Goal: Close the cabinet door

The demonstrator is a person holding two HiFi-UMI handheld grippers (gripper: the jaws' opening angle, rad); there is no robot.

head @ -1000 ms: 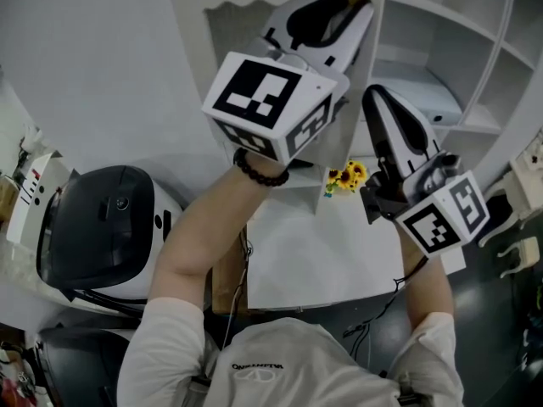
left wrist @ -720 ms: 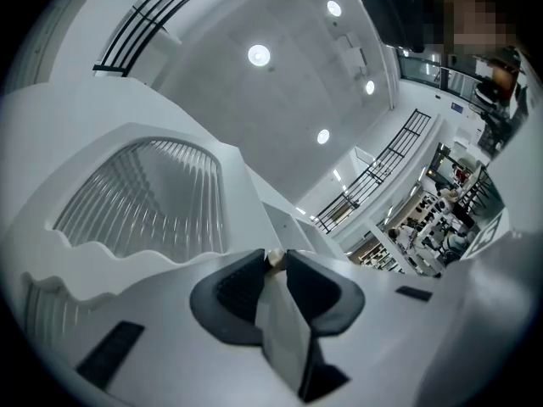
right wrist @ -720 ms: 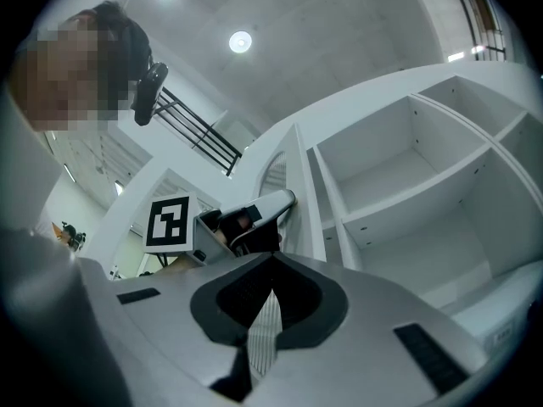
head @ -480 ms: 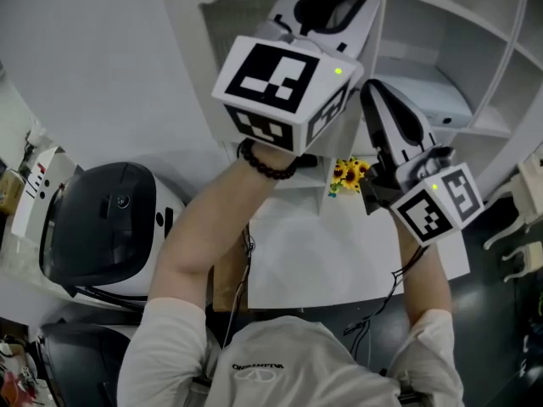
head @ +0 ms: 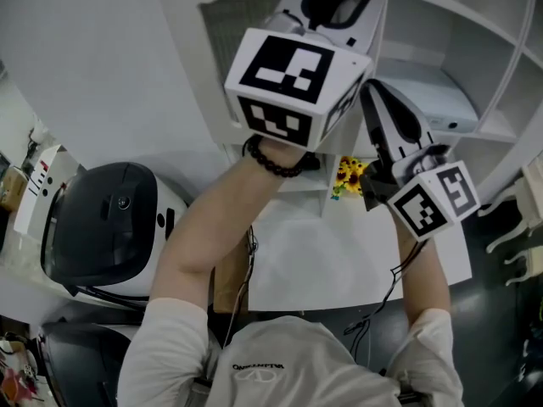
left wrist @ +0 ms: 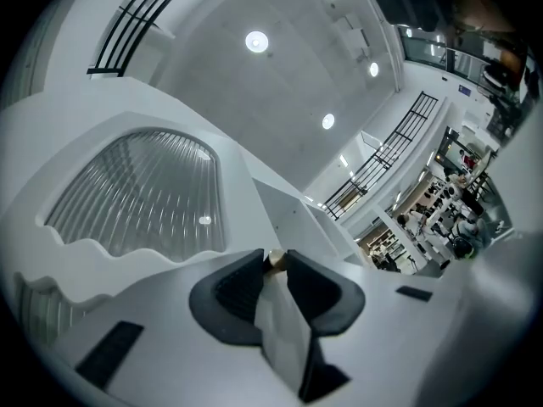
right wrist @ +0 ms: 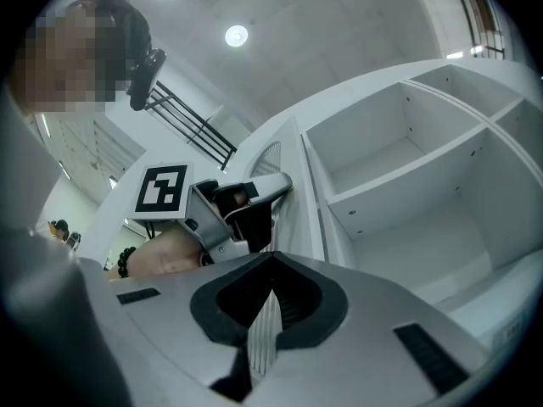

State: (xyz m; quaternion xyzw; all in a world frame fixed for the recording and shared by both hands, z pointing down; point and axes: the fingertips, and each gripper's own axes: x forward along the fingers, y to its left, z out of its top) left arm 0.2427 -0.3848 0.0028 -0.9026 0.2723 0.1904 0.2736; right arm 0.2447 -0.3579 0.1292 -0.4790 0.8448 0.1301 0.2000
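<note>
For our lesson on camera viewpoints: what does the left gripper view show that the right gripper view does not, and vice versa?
Only the left gripper view: a small brass knob, clamped by the left gripper. Only the right gripper view: that gripper's marker cube, a beaded bracelet, and the right gripper, shut and empty. Both: the ribbed-glass cabinet door, white shelves, ceiling lights.
</note>
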